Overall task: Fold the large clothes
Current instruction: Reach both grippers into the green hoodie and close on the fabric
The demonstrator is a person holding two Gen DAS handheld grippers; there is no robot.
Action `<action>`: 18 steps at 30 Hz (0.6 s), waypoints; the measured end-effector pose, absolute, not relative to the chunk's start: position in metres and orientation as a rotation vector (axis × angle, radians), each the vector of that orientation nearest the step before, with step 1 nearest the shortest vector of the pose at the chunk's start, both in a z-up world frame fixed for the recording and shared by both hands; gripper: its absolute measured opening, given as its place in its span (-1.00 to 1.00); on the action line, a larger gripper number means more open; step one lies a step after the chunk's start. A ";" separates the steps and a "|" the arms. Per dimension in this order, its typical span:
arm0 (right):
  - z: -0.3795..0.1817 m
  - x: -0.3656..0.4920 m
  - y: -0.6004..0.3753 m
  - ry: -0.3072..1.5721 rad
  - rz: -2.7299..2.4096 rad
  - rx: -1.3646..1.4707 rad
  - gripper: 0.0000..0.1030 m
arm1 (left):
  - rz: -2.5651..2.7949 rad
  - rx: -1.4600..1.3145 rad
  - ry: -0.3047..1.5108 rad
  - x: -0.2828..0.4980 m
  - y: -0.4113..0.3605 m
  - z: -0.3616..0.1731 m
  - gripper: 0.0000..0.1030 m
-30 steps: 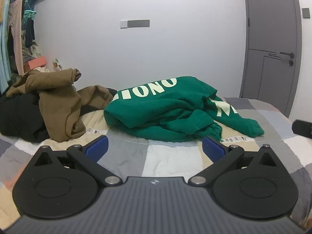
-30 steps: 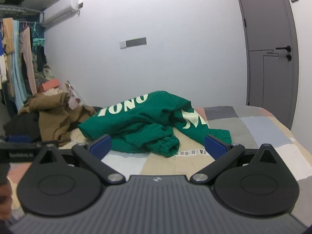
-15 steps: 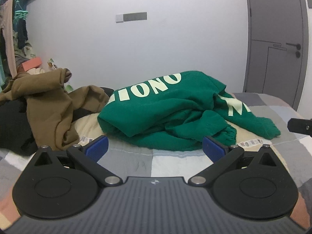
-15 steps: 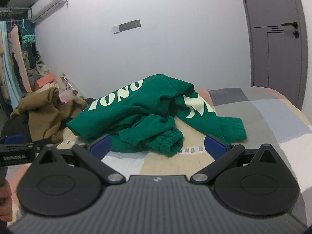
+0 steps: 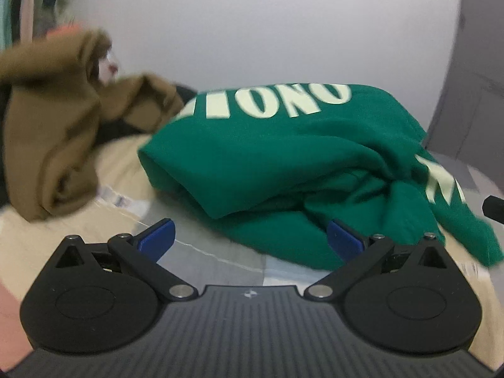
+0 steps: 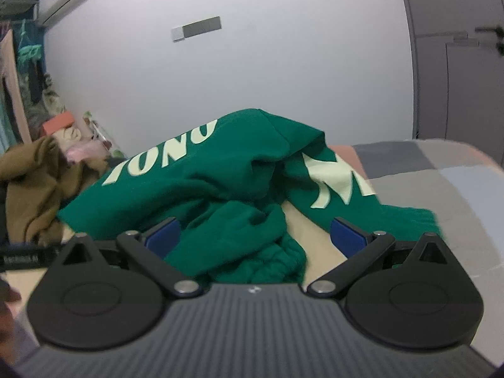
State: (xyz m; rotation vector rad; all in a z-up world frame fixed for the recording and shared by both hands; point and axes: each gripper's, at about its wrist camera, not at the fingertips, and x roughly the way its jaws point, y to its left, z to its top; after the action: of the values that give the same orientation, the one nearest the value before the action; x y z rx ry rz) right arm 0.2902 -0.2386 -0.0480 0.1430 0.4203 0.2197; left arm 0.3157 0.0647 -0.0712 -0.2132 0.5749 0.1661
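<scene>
A crumpled green sweatshirt [image 5: 283, 157] with cream letters lies bunched on the patchwork bedspread [image 5: 220, 258]. My left gripper [image 5: 250, 241] is open and empty, low over the bed, its fingers just short of the sweatshirt's near edge. The sweatshirt also shows in the right wrist view [image 6: 220, 189], with a cuffed sleeve [image 6: 271, 258] lying between the jaws of my right gripper [image 6: 255, 236], which is open. The tip of the right gripper [image 5: 493, 208] shows at the far right of the left wrist view.
A brown garment [image 5: 50, 126] is heaped on dark clothes at the bed's left. A white wall [image 6: 252, 63] runs behind the bed, a grey door [image 6: 456, 63] stands at the right, and hanging clothes [image 6: 19, 94] are at the far left.
Both grippers have moved forward and lower toward the green sweatshirt, which now looms larger. The sleeve cuff now lies between the right gripper's open fingers. Both grippers stay open.
</scene>
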 end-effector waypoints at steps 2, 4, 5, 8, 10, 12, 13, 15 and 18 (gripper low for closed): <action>-0.054 0.316 -0.237 0.419 0.246 0.200 1.00 | 0.164 -0.288 0.567 0.335 0.080 -0.085 1.00; -0.062 0.343 -0.237 0.429 0.252 0.258 0.99 | 0.147 -0.375 0.532 0.349 0.092 -0.096 1.00; -0.066 0.357 -0.238 0.439 0.248 0.289 0.99 | 0.127 -0.420 0.517 0.356 0.098 -0.101 1.00; -0.080 0.395 -0.238 0.456 0.268 0.358 0.99 | 0.080 -0.513 0.485 0.382 0.108 -0.113 0.99; -0.088 0.421 -0.237 0.448 0.286 0.380 0.99 | 0.062 -0.529 0.473 0.401 0.112 -0.118 0.99; -0.096 0.445 -0.235 0.441 0.312 0.393 0.99 | 0.055 -0.543 0.453 0.419 0.117 -0.122 0.99; -0.099 0.455 -0.236 0.439 0.319 0.402 0.99 | 0.051 -0.560 0.438 0.425 0.121 -0.123 0.99; -0.107 0.480 -0.235 0.436 0.351 0.428 0.98 | 0.039 -0.606 0.419 0.437 0.127 -0.125 0.98; -0.113 0.511 -0.231 0.448 0.395 0.456 0.93 | 0.031 -0.649 0.399 0.453 0.134 -0.129 0.86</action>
State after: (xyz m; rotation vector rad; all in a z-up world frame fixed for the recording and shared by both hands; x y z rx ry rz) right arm 0.5109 -0.2307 -0.1129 0.4565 0.4479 0.3953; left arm 0.4529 0.1340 -0.1294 -0.6494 0.3989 0.0311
